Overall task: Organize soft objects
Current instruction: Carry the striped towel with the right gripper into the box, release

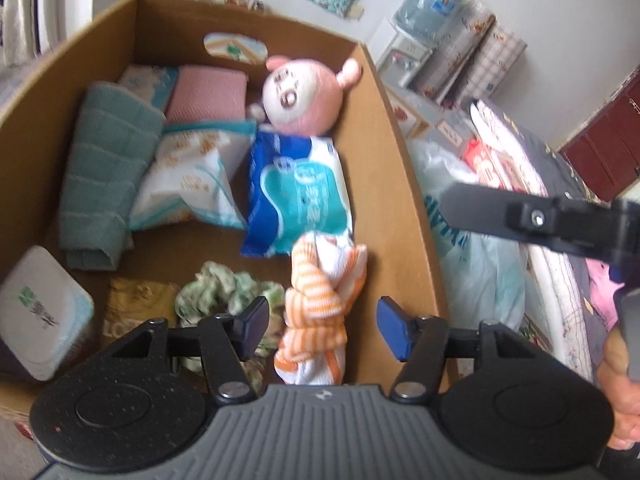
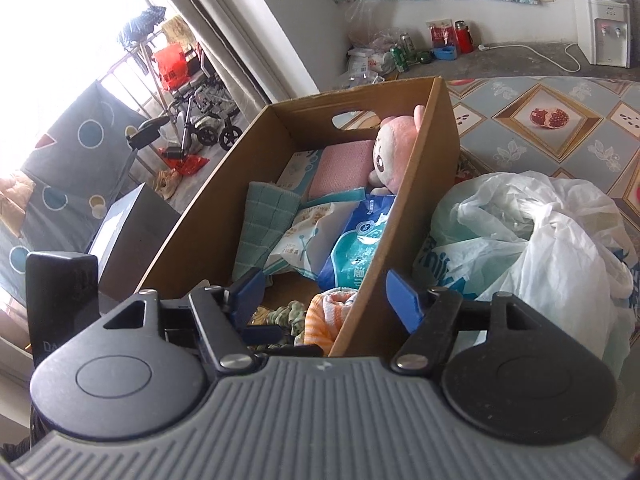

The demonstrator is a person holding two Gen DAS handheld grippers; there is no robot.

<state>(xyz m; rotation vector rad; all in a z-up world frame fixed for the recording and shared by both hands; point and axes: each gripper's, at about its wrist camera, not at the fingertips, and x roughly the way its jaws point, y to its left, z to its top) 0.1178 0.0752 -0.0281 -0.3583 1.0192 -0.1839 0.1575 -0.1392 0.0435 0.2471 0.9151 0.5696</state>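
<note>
An open cardboard box (image 1: 400,184) holds soft goods. Lying at its near right is an orange-and-white striped cloth (image 1: 324,304), bunched up on the box floor. My left gripper (image 1: 325,328) hangs over it, open, with a gap between each blue pad and the cloth. Further in are a blue wipes pack (image 1: 296,188), a pink plush toy (image 1: 304,96), a green towel (image 1: 104,176) and a pink folded cloth (image 1: 208,92). My right gripper (image 2: 325,294) is open above the box's right wall (image 2: 400,216), holding nothing; the striped cloth (image 2: 324,312) shows below it.
A white plastic bag (image 2: 520,240) lies just right of the box on a patterned mat (image 2: 552,128). Inside the box are also a white tissue pack (image 1: 188,176), a green patterned cloth (image 1: 224,288) and a white lidded pack (image 1: 40,312). A water dispenser (image 2: 604,32) stands at the far wall.
</note>
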